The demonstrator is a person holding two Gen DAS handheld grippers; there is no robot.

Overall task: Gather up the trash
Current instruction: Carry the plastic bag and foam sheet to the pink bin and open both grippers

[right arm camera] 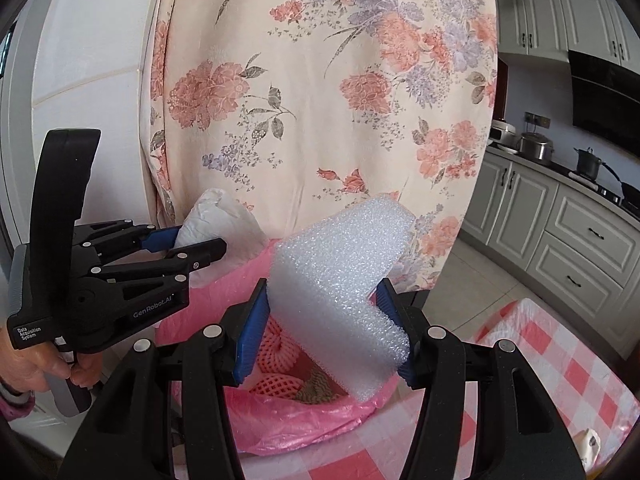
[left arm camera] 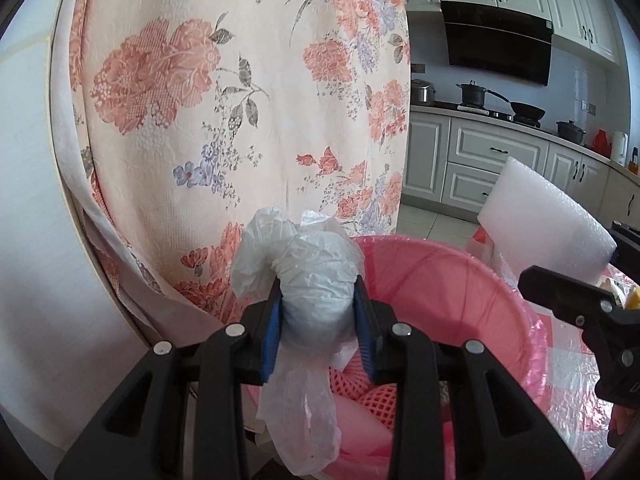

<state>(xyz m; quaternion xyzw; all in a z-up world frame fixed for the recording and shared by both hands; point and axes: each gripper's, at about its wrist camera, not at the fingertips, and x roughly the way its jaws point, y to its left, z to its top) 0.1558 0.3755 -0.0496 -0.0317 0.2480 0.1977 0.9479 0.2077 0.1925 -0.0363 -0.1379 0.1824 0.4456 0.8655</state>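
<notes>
Over the pink-lined bin point(left arm camera: 460, 280), the left tool point(left arm camera: 318, 322) pinches a crumpled plastic bag point(left arm camera: 308, 280) while the right tool point(right arm camera: 320, 332) pinches a white foam block point(right arm camera: 340, 280).

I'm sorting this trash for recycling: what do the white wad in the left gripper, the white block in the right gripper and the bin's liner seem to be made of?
Crumpled bag: thin translucent plastic film, going by its soft creases.
Foam block: white expanded packing foam, probably polyethylene; its surface is bubbly and faintly glossy.
Bin liner: thin pink plastic film, shiny and wrinkled over the rim.
</notes>
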